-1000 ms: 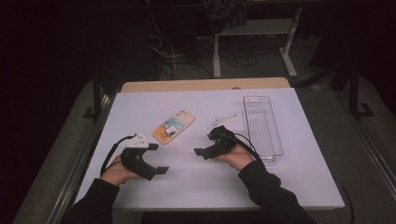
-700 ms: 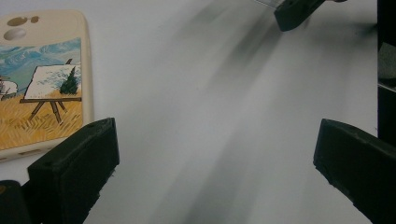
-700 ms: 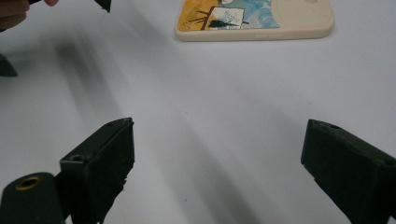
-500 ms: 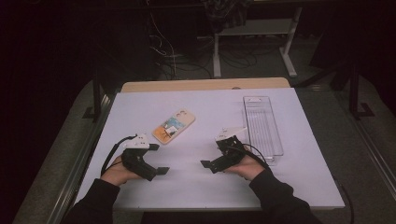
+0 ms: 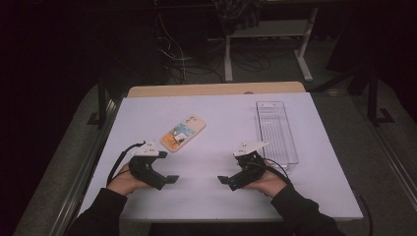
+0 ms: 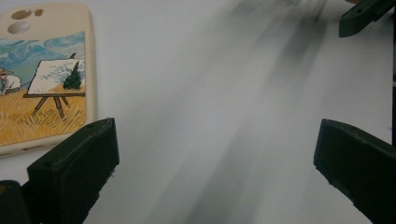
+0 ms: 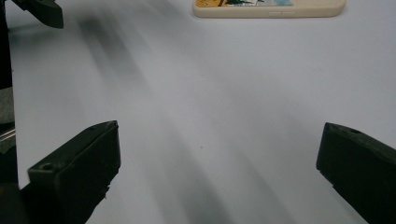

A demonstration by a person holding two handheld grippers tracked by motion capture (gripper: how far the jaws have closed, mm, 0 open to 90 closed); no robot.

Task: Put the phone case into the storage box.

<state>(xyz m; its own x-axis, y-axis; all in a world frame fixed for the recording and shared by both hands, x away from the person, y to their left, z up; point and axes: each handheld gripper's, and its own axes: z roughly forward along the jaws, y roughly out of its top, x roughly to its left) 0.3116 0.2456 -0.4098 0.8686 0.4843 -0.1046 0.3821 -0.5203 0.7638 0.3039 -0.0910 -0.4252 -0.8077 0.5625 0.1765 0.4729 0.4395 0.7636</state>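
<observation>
The left gripper (image 5: 167, 179) rests low on the white table sheet (image 5: 216, 132) near its left front part, held by the left hand (image 5: 125, 179). Its jaws stand wide apart with bare sheet between them, holding nothing. Just beyond it, toward the back, lies the phone case (image 5: 183, 133), flat and slanted, printed with a painted field and an easel; in the left gripper view the phone case (image 6: 44, 79) sits just past the left jaw, apart from it. A broad bare stretch of sheet runs between the two grippers and on to the front edge.

The right gripper (image 5: 225, 181) lies right of centre in the right hand (image 5: 268, 183), pointing toward the left gripper. Its jaws have just been opening and now stand wide, with nothing between them. Just right of it is a clear plastic tray (image 5: 276, 129), lengthwise along the sheet's right side, close to the hand. The sheet's back edge meets a strip of wooden tabletop (image 5: 216, 89).
</observation>
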